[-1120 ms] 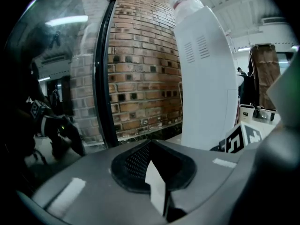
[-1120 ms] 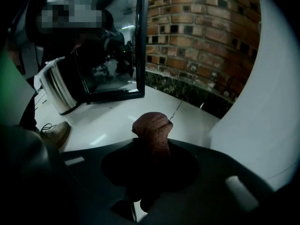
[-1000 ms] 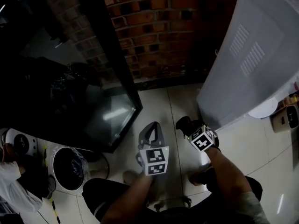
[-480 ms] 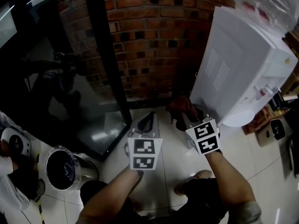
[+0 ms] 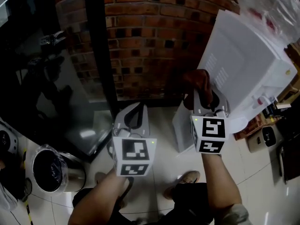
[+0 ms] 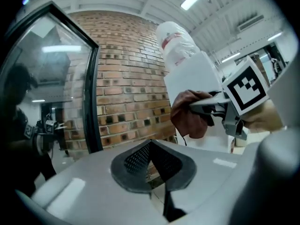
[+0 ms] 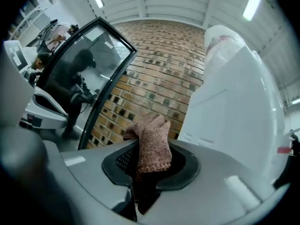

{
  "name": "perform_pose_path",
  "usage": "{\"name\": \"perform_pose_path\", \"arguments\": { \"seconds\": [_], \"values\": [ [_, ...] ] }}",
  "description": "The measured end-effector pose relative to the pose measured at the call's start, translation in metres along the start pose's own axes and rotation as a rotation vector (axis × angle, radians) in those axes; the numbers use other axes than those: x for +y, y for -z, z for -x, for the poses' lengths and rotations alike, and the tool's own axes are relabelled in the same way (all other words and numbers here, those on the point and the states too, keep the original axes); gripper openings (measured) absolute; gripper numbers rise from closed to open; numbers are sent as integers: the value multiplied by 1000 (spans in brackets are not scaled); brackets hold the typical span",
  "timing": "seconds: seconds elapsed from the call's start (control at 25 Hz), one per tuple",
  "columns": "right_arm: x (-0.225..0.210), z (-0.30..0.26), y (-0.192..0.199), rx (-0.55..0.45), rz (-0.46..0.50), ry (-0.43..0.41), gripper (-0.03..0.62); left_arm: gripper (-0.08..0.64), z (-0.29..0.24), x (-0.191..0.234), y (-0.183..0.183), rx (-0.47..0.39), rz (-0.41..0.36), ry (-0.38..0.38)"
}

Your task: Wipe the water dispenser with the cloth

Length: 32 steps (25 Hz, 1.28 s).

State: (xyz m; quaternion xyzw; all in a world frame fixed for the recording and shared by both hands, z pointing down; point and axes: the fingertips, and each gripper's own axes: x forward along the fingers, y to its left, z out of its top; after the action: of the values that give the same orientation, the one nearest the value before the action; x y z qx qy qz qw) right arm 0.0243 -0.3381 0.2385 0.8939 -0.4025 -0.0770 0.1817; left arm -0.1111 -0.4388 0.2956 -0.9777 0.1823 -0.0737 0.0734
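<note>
The white water dispenser [image 5: 243, 64] stands on the right against the brick wall, with a plastic-wrapped bottle [image 5: 269, 3] on top. My right gripper [image 5: 206, 100] is shut on a reddish-brown cloth [image 5: 199, 84] and holds it up by the dispenser's left side panel; whether they touch I cannot tell. In the right gripper view the cloth [image 7: 152, 142] bunches out between the jaws, with the dispenser [image 7: 229, 111] just to the right. The left gripper view shows the cloth [image 6: 187, 114] before the dispenser [image 6: 192, 74]. My left gripper [image 5: 133, 116] is raised to the left, shut and holding nothing.
A brick wall [image 5: 154, 36] lies straight ahead. A black-framed glass door [image 5: 98, 55] leans at the left. A round metal bin [image 5: 51, 170] stands on the tiled floor at lower left. A white box [image 5: 180, 128] sits at the dispenser's foot. Small items [image 5: 267, 135] crowd the right edge.
Both grippers have risen from near the floor. The right one has carried the cloth up to the dispenser's side and levelled out. The head view has tilted up towards the wall.
</note>
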Motion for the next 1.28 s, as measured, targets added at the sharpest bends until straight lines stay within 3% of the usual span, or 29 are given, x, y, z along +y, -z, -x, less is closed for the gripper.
{"name": "perform_pose_path", "arguments": {
  "seconds": [0.12,0.4,0.64,0.76,1.0,1.28],
  "values": [
    [-3,-3,-13,-19,34,59,93,0,-3,17,-4,-16,63,-31],
    [-34,-27,-69,-60,154,229,94,0,-43,37,-17,-48,97,-2],
    [-91,-57,-125,-73,112,384,94,0,-68,52,-67,-152,93,39],
    [-105,-68,-138,-56,70,438,94,0,-81,49,-98,-202,113,104],
    [-125,-84,-146,7,95,553,95,0,-104,16,-136,-253,108,271],
    [-138,-98,-145,97,145,638,98,0,-126,8,-147,-265,126,333]
  ]
}}
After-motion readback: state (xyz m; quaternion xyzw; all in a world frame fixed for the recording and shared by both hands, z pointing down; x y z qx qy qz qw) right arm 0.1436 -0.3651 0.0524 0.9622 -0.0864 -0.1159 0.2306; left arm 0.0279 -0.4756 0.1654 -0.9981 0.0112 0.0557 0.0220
